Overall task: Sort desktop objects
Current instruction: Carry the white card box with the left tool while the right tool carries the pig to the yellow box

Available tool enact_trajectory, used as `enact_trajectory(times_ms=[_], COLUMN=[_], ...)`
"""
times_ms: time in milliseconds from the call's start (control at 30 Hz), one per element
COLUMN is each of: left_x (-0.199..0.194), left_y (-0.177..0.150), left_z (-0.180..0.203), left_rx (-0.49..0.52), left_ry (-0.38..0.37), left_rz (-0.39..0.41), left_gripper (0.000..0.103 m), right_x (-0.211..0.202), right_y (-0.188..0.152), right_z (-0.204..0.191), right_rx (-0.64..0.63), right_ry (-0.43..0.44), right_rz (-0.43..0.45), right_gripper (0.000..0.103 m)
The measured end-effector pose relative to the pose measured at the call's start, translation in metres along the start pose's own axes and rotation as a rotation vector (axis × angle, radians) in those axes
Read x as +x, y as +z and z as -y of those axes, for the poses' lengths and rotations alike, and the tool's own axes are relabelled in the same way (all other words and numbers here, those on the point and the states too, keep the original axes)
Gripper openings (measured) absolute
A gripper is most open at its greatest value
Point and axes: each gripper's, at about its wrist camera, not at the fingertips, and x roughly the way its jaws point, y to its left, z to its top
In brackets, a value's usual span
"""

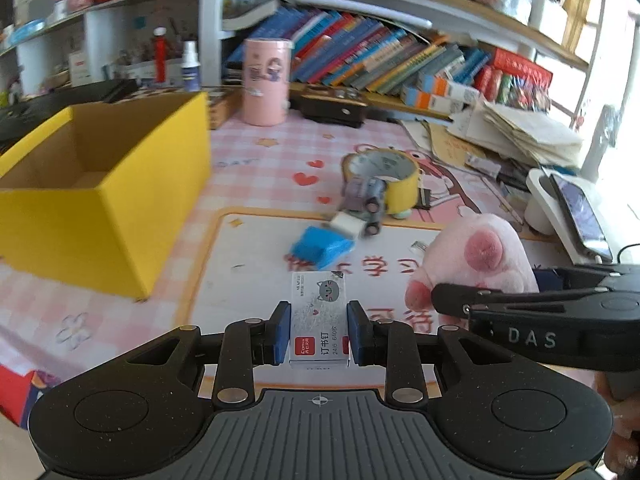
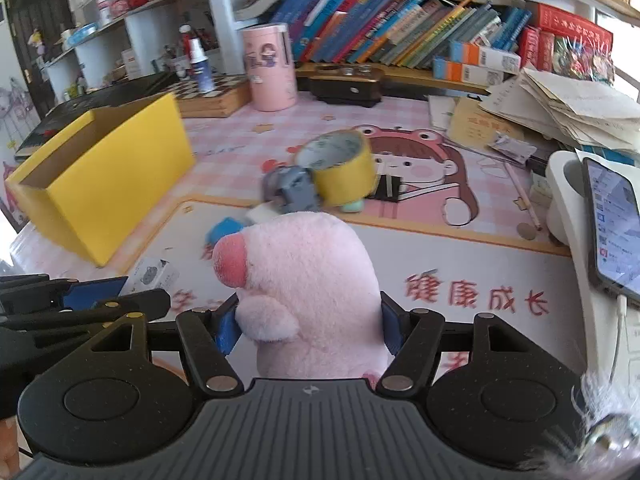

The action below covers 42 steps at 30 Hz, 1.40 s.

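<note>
My left gripper point(image 1: 319, 330) is shut on a small white staple box point(image 1: 318, 320) with a grey cat print, held above the desk mat. My right gripper point(image 2: 308, 320) is shut on a pink plush pig point(image 2: 304, 280), which also shows in the left wrist view point(image 1: 476, 256). An open yellow box point(image 1: 96, 184) stands at the left and also shows in the right wrist view point(image 2: 100, 176). On the mat lie a blue object point(image 1: 320, 246), a white eraser point(image 1: 348, 224), a grey toy car point(image 1: 366, 200) and a yellow tape roll point(image 1: 384, 178).
A pink canister point(image 1: 266, 80) and a dark wooden box point(image 1: 334, 108) stand at the back below leaning books point(image 1: 372, 56). A paper pile point(image 1: 520, 132) and a phone on a white stand point(image 1: 576, 212) are at the right. A black binder clip point(image 2: 388, 188) lies beside the tape.
</note>
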Motion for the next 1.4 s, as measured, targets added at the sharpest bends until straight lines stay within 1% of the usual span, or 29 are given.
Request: enact_trajectory(times_ms=[200, 400, 500, 767, 867, 1033, 1133, 1400], left_x=[-0.026, -0.057, -0.073, -0.112, -0.128, -0.146, -0.153, -0.163], left_y=[-0.013, -0.028, -0.038, -0.074, -0.087, -0.097, -0.101, -0.109], left_z=[-0.044, -0.097, -0.127, -0.206, -0.231, -0.255, -0.262, -0.273], left_rx=[-0.034, -0.008, 0.003, -0.008, -0.028, -0.035, -0.039, -0.025], left_ry=[-0.005, -0.010, -0.007, 0.026, 0.039, 0.054, 0.055, 0.047], left_rz=[0.024, 0.047, 0.042, -0.002, -0.017, -0.003, 0.007, 0.008], left_gripper=[0.028, 0.028, 0.028, 0.028, 0.028, 0.028, 0.028, 0.028], right_x=[-0.018, -0.030, -0.032, -0.039, -0.039, -0.045, -0.049, -0.054], right_y=[-0.014, -0.027, -0.037, -0.067, -0.080, -0.091, -0.097, -0.102], right_z=[-0.047, -0.103, -0.137, -0.233, -0.265, -0.305, -0.321, -0.339], right_rx=[-0.017, -0.001, -0.001, -0.006, 0.001, -0.012, -0.030, -0.024], right_ry=[-0.016, -0.044, -0.063, -0.048, -0.036, -0.016, -0.008, -0.010], right_rz=[0.016, 0.027, 0.022, 0.020, -0.005, -0.010, -0.011, -0.013], right_gripper=[0.064, 0.064, 0.064, 0.064, 0.064, 0.064, 0.064, 0.064])
